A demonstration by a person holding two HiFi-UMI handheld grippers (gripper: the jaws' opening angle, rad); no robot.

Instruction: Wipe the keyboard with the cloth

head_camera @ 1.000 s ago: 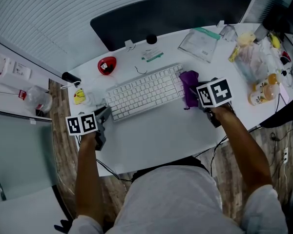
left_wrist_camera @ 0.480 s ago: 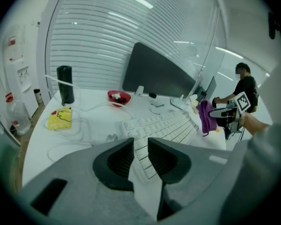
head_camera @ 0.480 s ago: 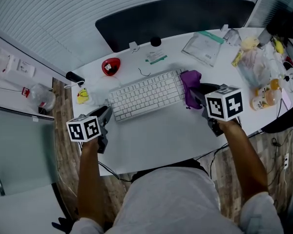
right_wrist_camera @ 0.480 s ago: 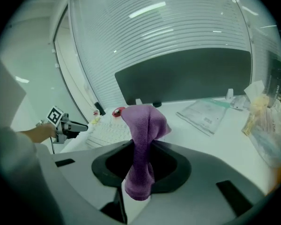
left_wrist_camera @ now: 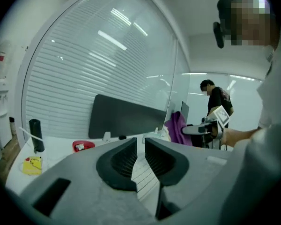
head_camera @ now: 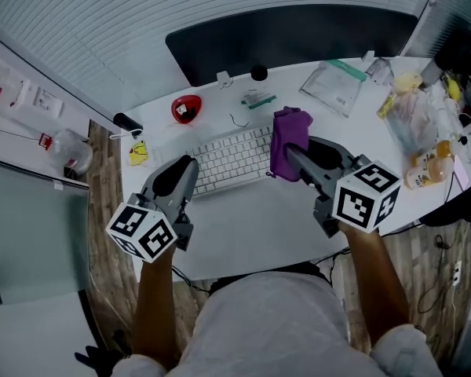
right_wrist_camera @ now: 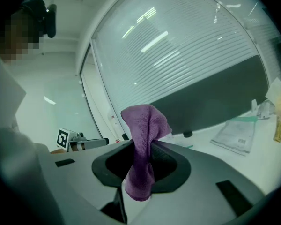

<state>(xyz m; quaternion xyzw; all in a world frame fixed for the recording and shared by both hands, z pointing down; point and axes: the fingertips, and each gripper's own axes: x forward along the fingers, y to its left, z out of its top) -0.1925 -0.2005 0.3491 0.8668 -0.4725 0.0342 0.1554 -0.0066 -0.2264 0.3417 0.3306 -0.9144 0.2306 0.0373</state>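
Observation:
The white keyboard (head_camera: 224, 160) lies slantwise on the white table (head_camera: 243, 222). My right gripper (head_camera: 292, 157) is raised above the keyboard's right end, shut on the purple cloth (head_camera: 286, 141), which stands up in a bunch between the jaws (right_wrist_camera: 143, 139) and hangs below them. My left gripper (head_camera: 184, 169) hovers over the keyboard's left end; its jaws (left_wrist_camera: 140, 143) have just been closing, stand a narrow gap apart and hold nothing. Keys of the keyboard (left_wrist_camera: 143, 181) show through that gap. The cloth (left_wrist_camera: 177, 128) also appears in the left gripper view.
A red object (head_camera: 186, 108), a yellow item (head_camera: 138, 153) and a black cylinder (head_camera: 128, 122) sit at the table's left. A clear plastic bag (head_camera: 334, 75) lies at the back right, bottles and clutter (head_camera: 424, 159) at the right edge. A dark panel (head_camera: 298, 31) stands behind.
Both grippers have risen from the table. The right one has carried the cloth up and left over the keyboard's right end. The left one now hovers above the keyboard's left end.

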